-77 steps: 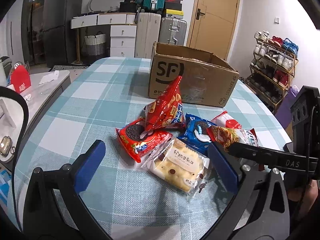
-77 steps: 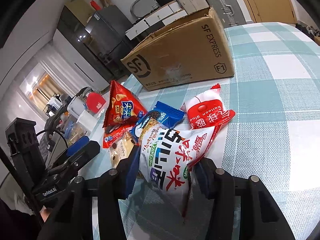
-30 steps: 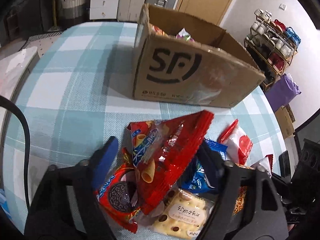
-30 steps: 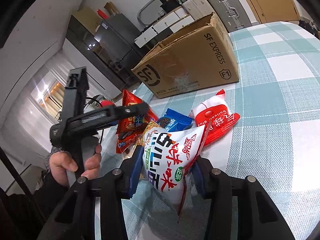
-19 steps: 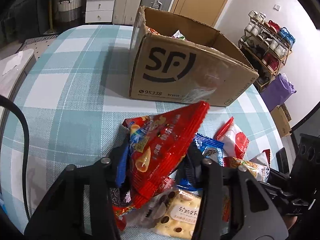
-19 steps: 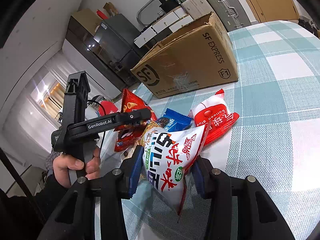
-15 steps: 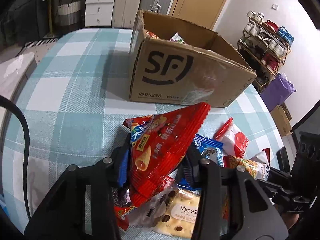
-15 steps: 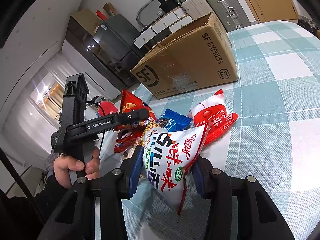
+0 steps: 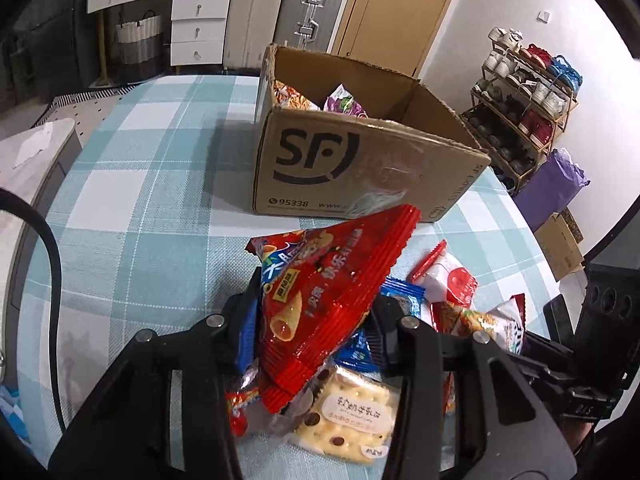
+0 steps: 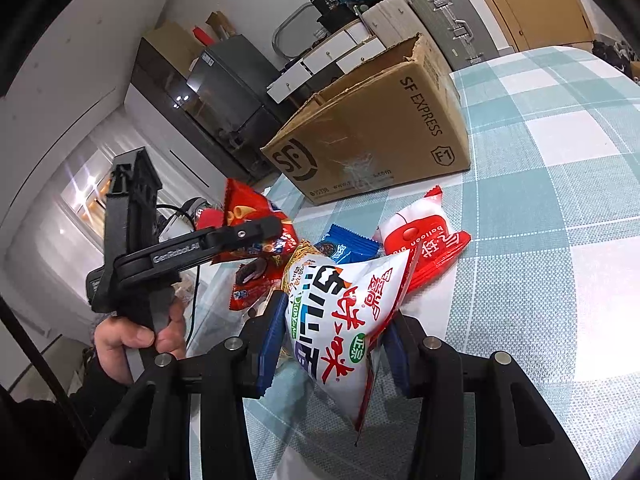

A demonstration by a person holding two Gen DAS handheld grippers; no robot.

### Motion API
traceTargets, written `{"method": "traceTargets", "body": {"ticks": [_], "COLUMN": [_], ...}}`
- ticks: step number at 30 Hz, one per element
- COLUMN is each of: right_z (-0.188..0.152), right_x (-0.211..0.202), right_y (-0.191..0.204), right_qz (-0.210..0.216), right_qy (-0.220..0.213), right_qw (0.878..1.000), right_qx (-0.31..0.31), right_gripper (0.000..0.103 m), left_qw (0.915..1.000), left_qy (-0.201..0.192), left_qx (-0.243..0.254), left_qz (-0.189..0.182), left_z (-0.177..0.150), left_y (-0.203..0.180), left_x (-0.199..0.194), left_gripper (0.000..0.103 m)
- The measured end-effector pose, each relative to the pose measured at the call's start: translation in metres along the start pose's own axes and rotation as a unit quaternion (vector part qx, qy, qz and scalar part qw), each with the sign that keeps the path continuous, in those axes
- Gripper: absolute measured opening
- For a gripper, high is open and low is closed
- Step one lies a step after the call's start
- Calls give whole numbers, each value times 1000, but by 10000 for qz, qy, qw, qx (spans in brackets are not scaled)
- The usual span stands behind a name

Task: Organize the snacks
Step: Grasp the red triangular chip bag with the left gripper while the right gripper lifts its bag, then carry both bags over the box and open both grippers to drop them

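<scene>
My left gripper (image 9: 316, 320) is shut on a red cone-snack bag (image 9: 328, 280) and holds it tilted just above the snack pile, short of the open SF cardboard box (image 9: 360, 160). Several packets lie inside the box. In the right wrist view my right gripper (image 10: 332, 340) is shut on a white puffed snack bag (image 10: 340, 312), lifted off the checked tablecloth (image 10: 560, 240). A hand (image 10: 132, 340) grips the left tool's handle at the left of that view.
On the table lie a cracker packet (image 9: 352, 412), a blue cookie packet (image 9: 404, 296), a red-and-white packet (image 9: 452, 284) and a red cookie packet (image 10: 252, 280). Beyond the table's far edge are suitcases (image 9: 308, 12), drawers (image 9: 196, 28) and a shoe rack (image 9: 528, 92).
The left jaws closed on the red bag, then lifted it a little and carried it towards the box. The right gripper and its white bag stayed still.
</scene>
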State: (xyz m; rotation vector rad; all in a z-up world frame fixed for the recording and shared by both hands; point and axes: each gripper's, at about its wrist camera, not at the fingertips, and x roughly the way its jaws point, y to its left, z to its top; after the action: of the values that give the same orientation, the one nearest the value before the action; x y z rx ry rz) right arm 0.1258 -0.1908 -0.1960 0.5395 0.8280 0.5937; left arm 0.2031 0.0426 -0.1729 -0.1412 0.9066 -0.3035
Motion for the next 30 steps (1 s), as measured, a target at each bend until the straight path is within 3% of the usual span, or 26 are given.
{"method": "traceTargets", "body": {"ticks": [16,25,30], "right_z": [6,35,66], "right_x": [-41,-83,-107], "right_y": [16,54,78], "right_qz": [-171,4,164], "right_qy": [-534,-921,-1190], "right_qw": [9984,9953,9918], "right_qx": [-5,-294,-448], "right_gripper": [46,46,46], "left_qw": [9992,9982,9972], "left_qy": [-304,-300,-512], "left_qx": [132,39,113], "left_qz": [-212,-524,-537], "left_z": [-12,-11,-6], "left_y": [-21,-31,-37], "left_x": [-57,-106,-142], "left_gripper": [41,41,41]}}
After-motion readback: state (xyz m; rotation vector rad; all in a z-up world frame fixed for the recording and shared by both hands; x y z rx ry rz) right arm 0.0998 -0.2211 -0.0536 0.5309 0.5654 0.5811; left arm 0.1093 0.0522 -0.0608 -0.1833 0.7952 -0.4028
